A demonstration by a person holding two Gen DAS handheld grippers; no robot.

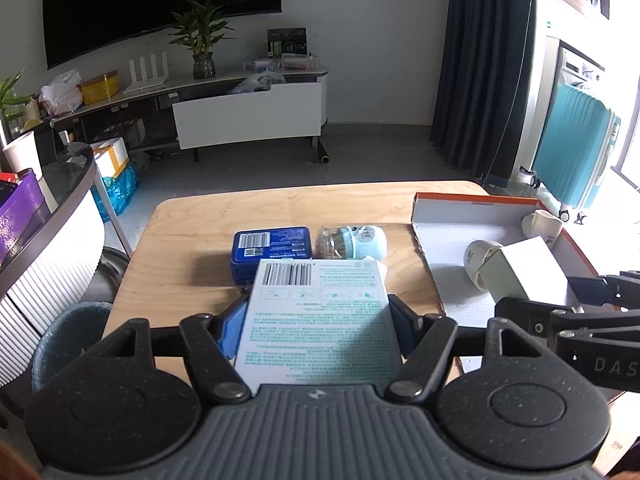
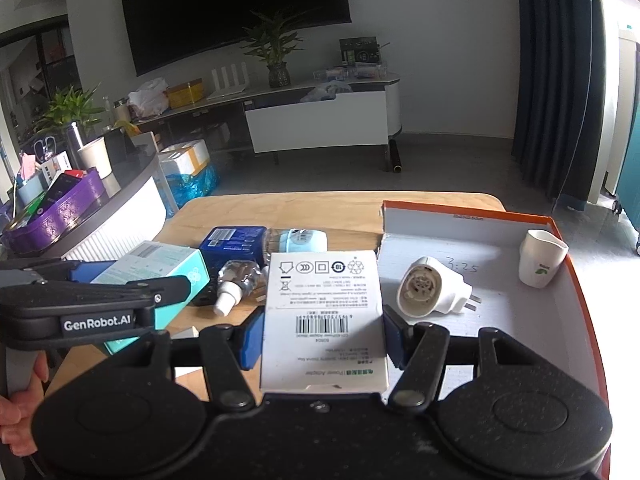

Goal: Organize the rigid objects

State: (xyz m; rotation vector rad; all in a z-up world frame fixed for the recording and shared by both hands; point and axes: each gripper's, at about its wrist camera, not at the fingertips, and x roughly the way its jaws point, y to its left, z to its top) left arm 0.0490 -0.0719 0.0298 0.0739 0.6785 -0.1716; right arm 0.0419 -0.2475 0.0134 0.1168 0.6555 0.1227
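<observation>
White barcoded box — teal-printed box

A light wooden bench with rounded corners carries the things. On its right part lies a shallow white cardboard tray with an orange rim. Left of the tray, directly on the wood, rest a dark blue rectangular tin with a barcode label and, just beside it, a pale blue rounded object wrapped in clear plastic (what it is cannot be told). Nearer the front lies a small clear bottle with a white cap, on its side.
</observation>
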